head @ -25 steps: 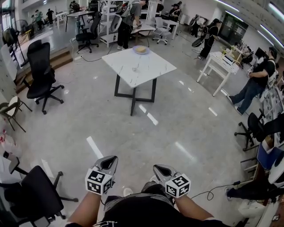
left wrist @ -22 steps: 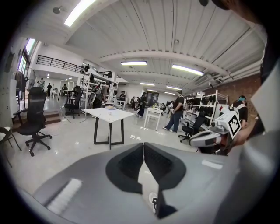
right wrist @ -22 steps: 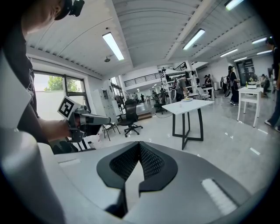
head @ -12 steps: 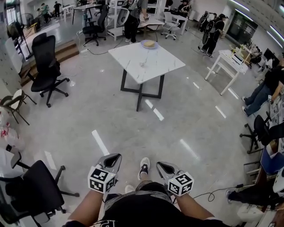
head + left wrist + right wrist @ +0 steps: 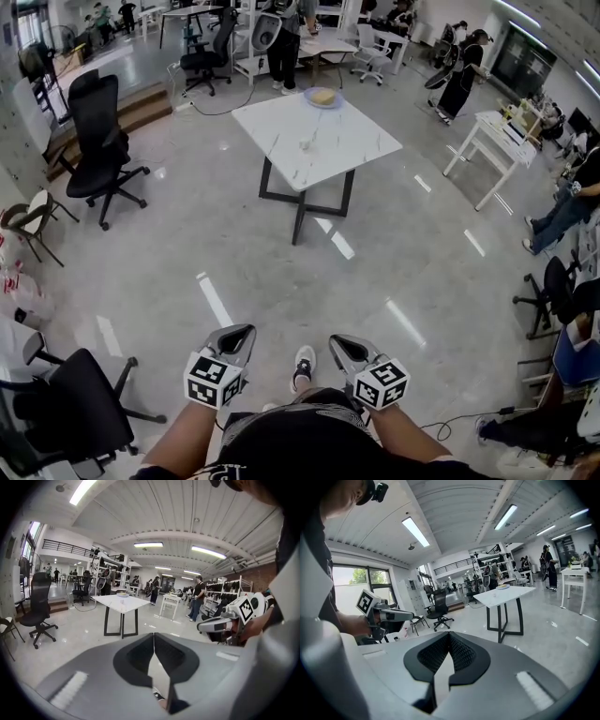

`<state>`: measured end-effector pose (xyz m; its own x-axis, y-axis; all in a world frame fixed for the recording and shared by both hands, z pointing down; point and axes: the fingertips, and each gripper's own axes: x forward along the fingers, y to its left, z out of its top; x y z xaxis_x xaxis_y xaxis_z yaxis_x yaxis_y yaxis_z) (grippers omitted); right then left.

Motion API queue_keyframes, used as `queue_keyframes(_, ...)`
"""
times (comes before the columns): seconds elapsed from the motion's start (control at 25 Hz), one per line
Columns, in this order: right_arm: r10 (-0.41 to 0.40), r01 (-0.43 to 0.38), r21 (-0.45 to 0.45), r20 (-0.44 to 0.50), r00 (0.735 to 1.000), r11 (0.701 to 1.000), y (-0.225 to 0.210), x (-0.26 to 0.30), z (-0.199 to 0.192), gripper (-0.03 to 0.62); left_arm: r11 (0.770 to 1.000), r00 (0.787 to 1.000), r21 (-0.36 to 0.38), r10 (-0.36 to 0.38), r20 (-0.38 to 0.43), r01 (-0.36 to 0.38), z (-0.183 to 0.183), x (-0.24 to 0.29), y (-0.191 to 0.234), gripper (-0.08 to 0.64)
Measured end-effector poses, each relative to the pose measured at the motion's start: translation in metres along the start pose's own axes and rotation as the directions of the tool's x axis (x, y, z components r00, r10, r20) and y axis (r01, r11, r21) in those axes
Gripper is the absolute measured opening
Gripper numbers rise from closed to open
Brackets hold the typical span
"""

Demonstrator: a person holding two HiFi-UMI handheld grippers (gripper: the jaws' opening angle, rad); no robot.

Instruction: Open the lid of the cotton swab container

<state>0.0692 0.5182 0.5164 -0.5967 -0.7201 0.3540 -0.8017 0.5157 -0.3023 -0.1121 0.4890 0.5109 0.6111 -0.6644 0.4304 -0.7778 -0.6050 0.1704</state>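
Holding nothing, the left gripper and right gripper were closed, since the table, perhaps bearing the container, stood well apart.

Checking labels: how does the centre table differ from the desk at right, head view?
The table has a square marbled top on a black frame; the desk is narrower with white legs. The table carries a plate; the desk's load is too small to tell. Both tops are white.
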Motion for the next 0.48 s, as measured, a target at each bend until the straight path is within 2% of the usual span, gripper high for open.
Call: queue_keyframes(0.48,-0.009,0.009,-0.002,0.032,0.999,1.000,-0.091,0.049,0.065,0.000,0.999,1.000,0.044,-0.022,-0.001,0.022,0.068,0.104,0.024,0.060)
